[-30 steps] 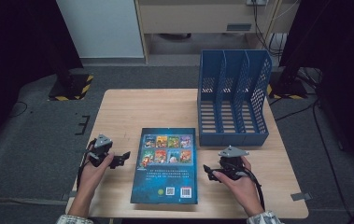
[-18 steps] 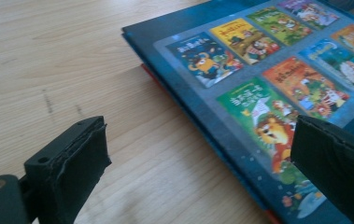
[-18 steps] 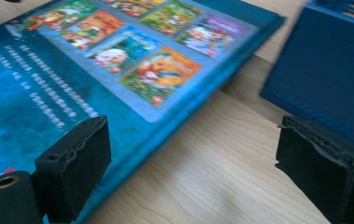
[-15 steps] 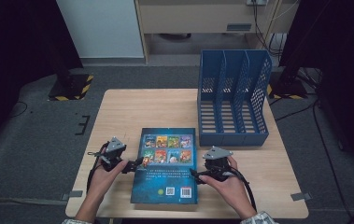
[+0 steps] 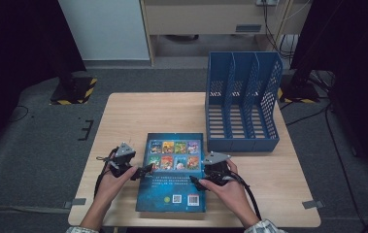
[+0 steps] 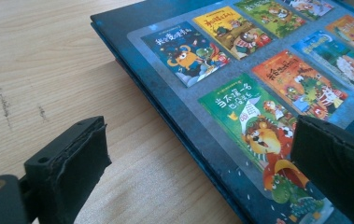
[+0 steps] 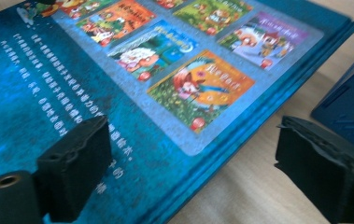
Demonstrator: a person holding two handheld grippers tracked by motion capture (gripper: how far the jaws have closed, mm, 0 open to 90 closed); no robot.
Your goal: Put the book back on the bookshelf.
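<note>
- The book (image 6: 240, 93), back cover up, shows small cover pictures titled in Chinese; in the left gripper view, the one just ahead of the right-hand jaw reads 当不强一名.
- The next picture beyond it carries Chinese characters too small to read surely.
- Near the right gripper (image 5: 202, 183), a QR code (image 5: 176, 198) and barcode (image 5: 193, 199) are printed.

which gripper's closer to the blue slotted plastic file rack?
Right. The right gripper sits at the right edge of the flat blue picture book, just in front of the blue slotted plastic file rack. The left gripper is at the book's far left edge.
</note>
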